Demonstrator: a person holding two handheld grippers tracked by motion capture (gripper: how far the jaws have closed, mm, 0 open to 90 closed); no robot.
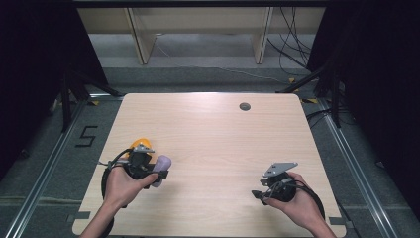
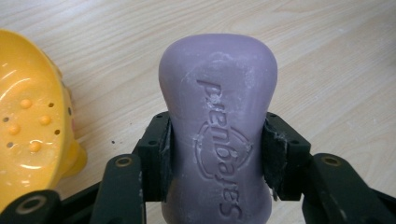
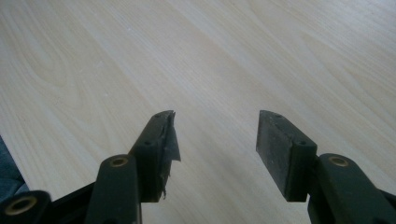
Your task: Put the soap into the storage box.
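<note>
The left tool [image 2: 217, 154] has its jaws closed on the narrow waist of a purple soap bar [image 2: 218, 126], one pad pressed against each long side. The bar lies lengthwise between the jaws with its embossed lettering facing up, and its rounded far end reaches out past the jaw tips. Just beside the soap bar sits a yellow soap dish [image 2: 32, 121] with raised bumps and small drain holes; the two do not touch. In the high view the soap bar [image 1: 162, 163] is near the left edge of the light wooden surface [image 1: 218, 134], with the soap dish [image 1: 140, 143] just behind the left tool [image 1: 157, 174] that grips it.

The right tool [image 3: 217, 140] stands well apart from the soap bar, over bare wood; its jaws are spread wide with nothing between them. In the high view the right tool [image 1: 257, 195] sits in the person's hand across the surface from the soap bar, toward the near right corner.
</note>
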